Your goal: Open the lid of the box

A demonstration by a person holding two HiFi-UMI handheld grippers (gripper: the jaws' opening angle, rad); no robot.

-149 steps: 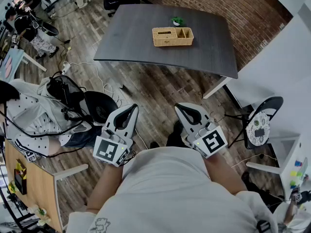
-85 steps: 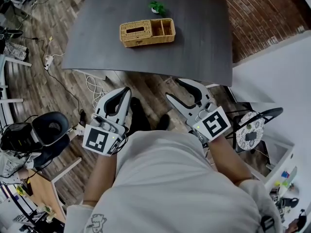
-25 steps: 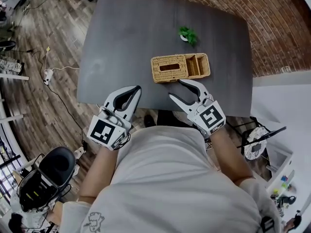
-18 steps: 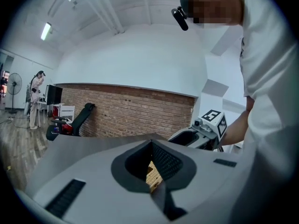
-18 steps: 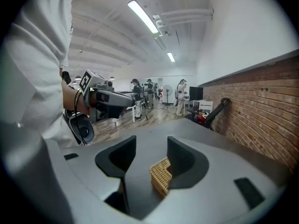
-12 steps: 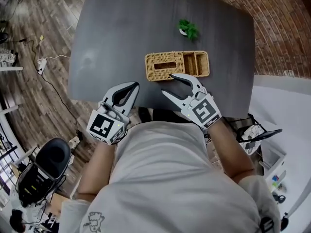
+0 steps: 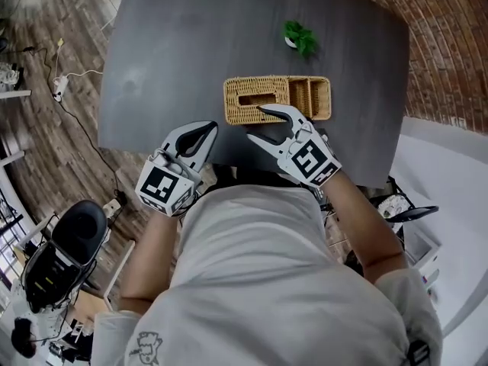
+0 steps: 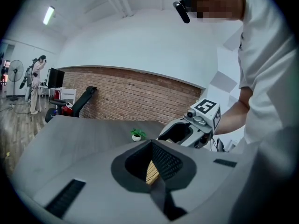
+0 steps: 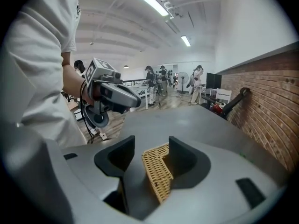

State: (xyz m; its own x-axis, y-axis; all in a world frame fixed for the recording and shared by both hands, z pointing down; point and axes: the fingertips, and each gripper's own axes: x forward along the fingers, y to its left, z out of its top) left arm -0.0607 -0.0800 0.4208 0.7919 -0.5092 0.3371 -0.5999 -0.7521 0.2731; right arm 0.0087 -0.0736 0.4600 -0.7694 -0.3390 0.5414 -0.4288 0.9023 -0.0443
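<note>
Brick wall and wood floor surround a dark grey worktop (image 7: pixel 152 52). The wicker box (image 7: pixel 277 97) sits near its front edge, with a small plant (image 7: pixel 300 38) behind it. The slotted lid (image 7: pixel 238 107) covers the box's left part and lies flat, so nothing is opened yet.

The right gripper (image 7: pixel 255 123) is spread wide and grasps nothing. It is at the box's near edge, and its own view frames a box corner (image 9: pixel 156 176) between the jaws. I can't tell if it touches. The left gripper (image 7: pixel 206 130) is clenched on nothing, off to the box's left at the worktop edge.

Step looks like the approach or reach. The next move likely calls for getting a jaw under the lid edge and lifting, perhaps with the left bracing the box so it won't slide.
</note>
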